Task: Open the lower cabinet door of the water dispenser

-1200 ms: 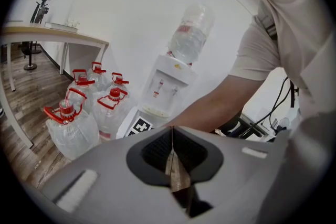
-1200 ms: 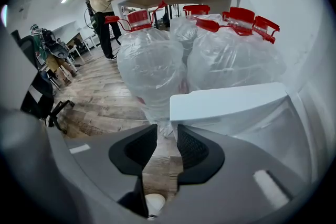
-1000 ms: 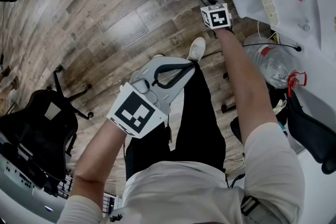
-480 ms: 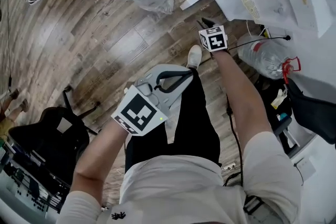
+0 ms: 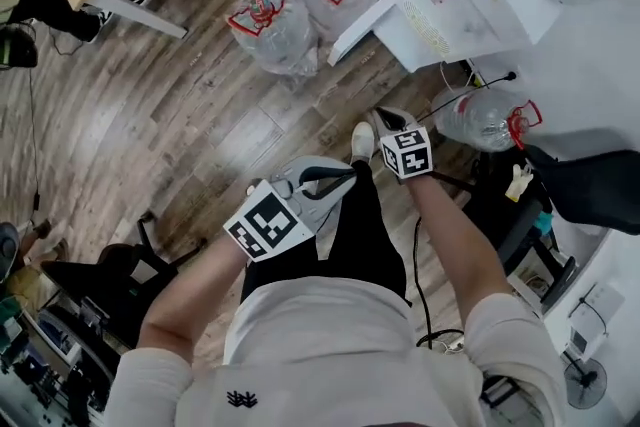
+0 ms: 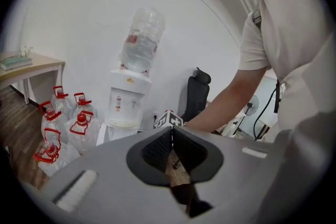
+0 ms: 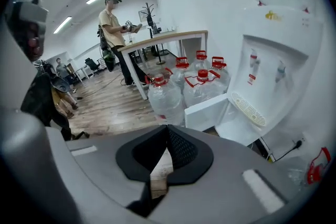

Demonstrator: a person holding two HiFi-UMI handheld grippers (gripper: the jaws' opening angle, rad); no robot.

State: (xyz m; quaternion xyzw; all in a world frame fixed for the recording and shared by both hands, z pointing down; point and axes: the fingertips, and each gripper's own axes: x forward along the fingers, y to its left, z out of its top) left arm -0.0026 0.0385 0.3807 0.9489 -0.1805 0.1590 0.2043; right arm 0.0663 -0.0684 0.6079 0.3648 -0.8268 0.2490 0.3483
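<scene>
Our left claw (image 6: pixel 171 131) is pinched together, empty; right claw (image 7: pixel 167 128) just snapped closed on nothing; we see the water dispenser (image 7: pixel 273 60) with its lower door (image 7: pixel 207 110) ajar.

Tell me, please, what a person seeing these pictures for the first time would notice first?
Most likely the white water dispenser, with a large clear bottle upside down on top and its lower door standing open. Next, the cluster of red-capped water jugs beside it on the wooden floor.
</scene>
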